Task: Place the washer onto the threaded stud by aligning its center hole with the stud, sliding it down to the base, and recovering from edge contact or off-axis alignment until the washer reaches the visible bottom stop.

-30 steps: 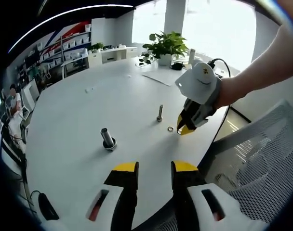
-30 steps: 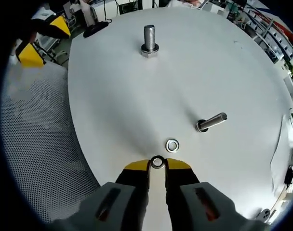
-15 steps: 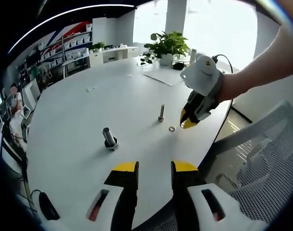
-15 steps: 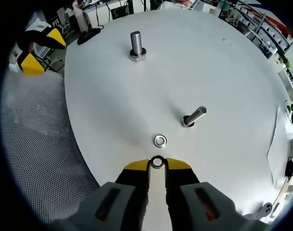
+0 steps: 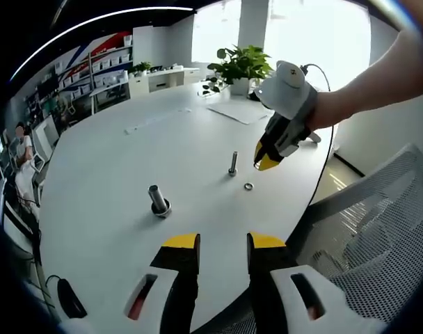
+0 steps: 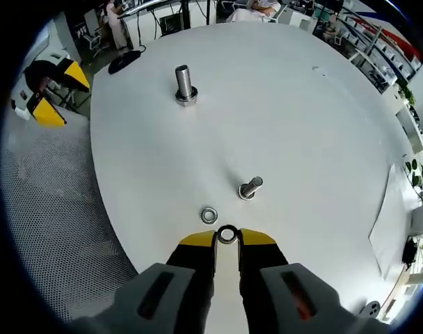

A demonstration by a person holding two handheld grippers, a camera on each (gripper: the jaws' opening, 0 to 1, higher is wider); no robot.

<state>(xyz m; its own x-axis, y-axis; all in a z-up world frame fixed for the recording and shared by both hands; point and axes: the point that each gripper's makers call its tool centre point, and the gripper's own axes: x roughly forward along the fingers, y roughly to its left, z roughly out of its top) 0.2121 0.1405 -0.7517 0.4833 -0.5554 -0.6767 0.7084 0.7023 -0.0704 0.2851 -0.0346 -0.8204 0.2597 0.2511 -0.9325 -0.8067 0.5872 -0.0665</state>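
Note:
In the right gripper view my right gripper (image 6: pixel 227 236) is shut on a small steel washer (image 6: pixel 227 234), pinched at its tips. Below on the white table (image 6: pixel 302 104) stand a slim threaded stud (image 6: pixel 250 188), a second loose washer (image 6: pixel 209 214) and a thicker bolt (image 6: pixel 183 83). In the left gripper view the right gripper (image 5: pixel 266 161) hangs in the air just right of the slim stud (image 5: pixel 232 163), above the loose washer (image 5: pixel 248 186). The thick bolt (image 5: pixel 156 200) is nearer. My left gripper (image 5: pixel 223 243) stands open near the table's edge, holding nothing.
A mesh chair (image 5: pixel 378 236) sits beside the table's near edge. A potted plant (image 5: pixel 241 66) and a sheet of paper (image 5: pixel 239 111) lie at the far side. A black mouse (image 6: pixel 121 61) rests by the far rim. The left gripper's yellow tips (image 6: pixel 51 90) show over the chair.
My right gripper has risen from the table with the washer and moved up and over toward the slim stud; the loose washer stays on the table. The left gripper has held still.

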